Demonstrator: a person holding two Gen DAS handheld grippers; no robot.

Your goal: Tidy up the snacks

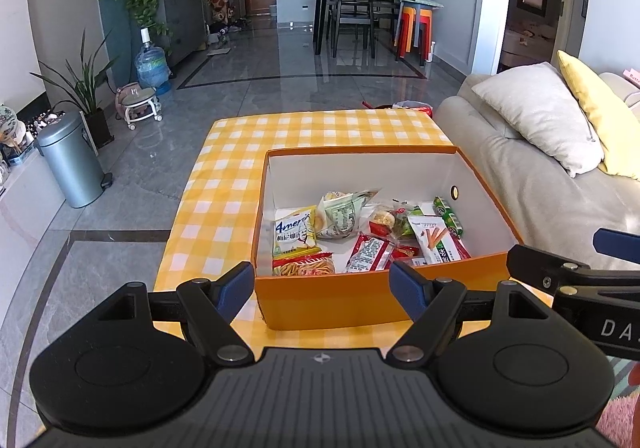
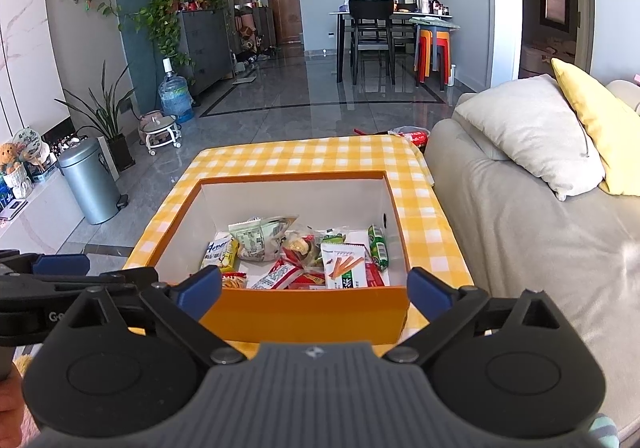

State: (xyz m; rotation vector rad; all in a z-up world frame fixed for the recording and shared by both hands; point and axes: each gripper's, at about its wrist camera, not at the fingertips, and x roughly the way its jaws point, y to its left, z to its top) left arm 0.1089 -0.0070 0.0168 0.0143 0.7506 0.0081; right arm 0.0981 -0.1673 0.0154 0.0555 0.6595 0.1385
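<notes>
An orange box [image 1: 412, 150] with a white inside stands on a table under a yellow checked cloth [image 1: 240, 152]. Several snack packets lie in it: a yellow-and-white "Americ" pack [image 1: 294, 234], a grey-green pouch [image 1: 344, 214], a white pack with orange sticks [image 1: 434, 240], a green roll [image 1: 450, 216]. My left gripper [image 1: 322, 288] stands open in front of the box's near wall, nothing between its blue pads. In the right wrist view the same box [image 2: 292, 178] and snacks [image 2: 344, 266] show, and my right gripper [image 2: 314, 290] is open wide before the near wall, empty.
A grey sofa [image 1: 520, 184] with a grey pillow [image 1: 540, 112] and a yellow pillow [image 1: 596, 112] runs along the table's right side. A metal bin [image 1: 72, 160], plants and a water bottle [image 1: 151, 64] stand on the floor at left. Dining table and chairs [image 1: 356, 4] are far back.
</notes>
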